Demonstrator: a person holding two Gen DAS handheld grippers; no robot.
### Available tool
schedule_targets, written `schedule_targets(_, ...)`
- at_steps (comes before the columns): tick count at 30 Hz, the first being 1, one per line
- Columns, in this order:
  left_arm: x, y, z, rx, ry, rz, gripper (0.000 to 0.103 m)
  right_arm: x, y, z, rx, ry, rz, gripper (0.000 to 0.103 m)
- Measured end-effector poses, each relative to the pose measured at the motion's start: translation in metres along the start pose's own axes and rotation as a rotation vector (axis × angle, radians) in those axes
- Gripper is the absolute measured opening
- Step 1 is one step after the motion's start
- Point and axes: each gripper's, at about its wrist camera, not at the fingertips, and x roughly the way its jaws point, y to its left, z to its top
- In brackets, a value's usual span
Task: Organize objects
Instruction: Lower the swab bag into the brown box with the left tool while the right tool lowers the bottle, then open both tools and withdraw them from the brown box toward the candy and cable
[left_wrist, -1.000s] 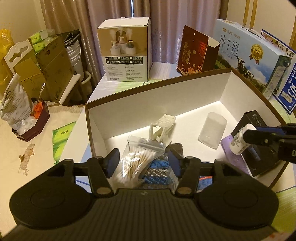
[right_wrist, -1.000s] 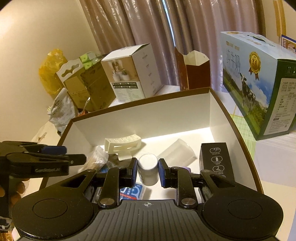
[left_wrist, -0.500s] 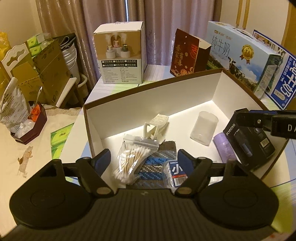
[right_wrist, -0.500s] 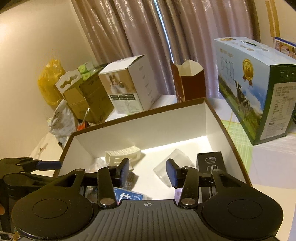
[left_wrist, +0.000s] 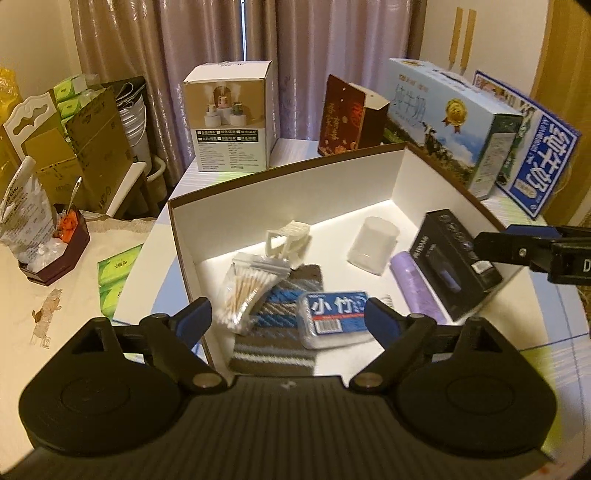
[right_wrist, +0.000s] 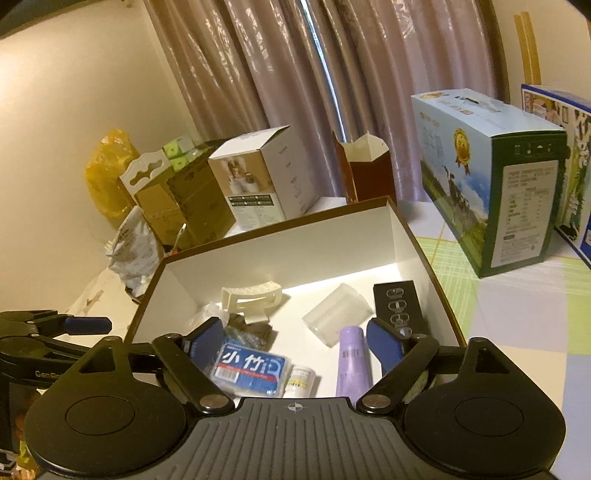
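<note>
Both grippers are hovering wide open, holding nothing. Left gripper (left_wrist: 288, 319): swab bag (left_wrist: 245, 291) and blue pack (left_wrist: 334, 319) lying between its jaws. Right gripper (right_wrist: 295, 339): small bottle (right_wrist: 301, 380), probably, and purple tube (right_wrist: 352, 363) lying between, inside the box (right_wrist: 295, 247).

The table (right_wrist: 517, 332), under a pale green-and-lilac checked cloth, carries an open brown-rimmed box (left_wrist: 280, 171) straight ahead of both tools. Beyond it stand a white humidifier carton (left_wrist: 231, 118) and a dark red carton (left_wrist: 347, 116); ahead-right, two milk cartons (right_wrist: 491, 177).
</note>
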Motion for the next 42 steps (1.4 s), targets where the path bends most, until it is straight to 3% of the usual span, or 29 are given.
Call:
schedule_targets(9,-0.034,-0.017,-0.018,-0.006,-0.018,-0.032,0.090,-0.035,0.006,-0.018,0.030,-0.020,0.015,0.091)
schedule_targets(26,-0.077,-0.046,-0.060,-0.023,0.000,-0.071,0.091,-0.095,0.009,-0.060,0.049,-0.017,0.008,0.093)
schedule_targets(42,-0.085,-0.073,-0.097,-0.011,0.065,-0.089,0.091,-0.114,0.008,-0.105,0.045,0.069,-0.024,0.094)
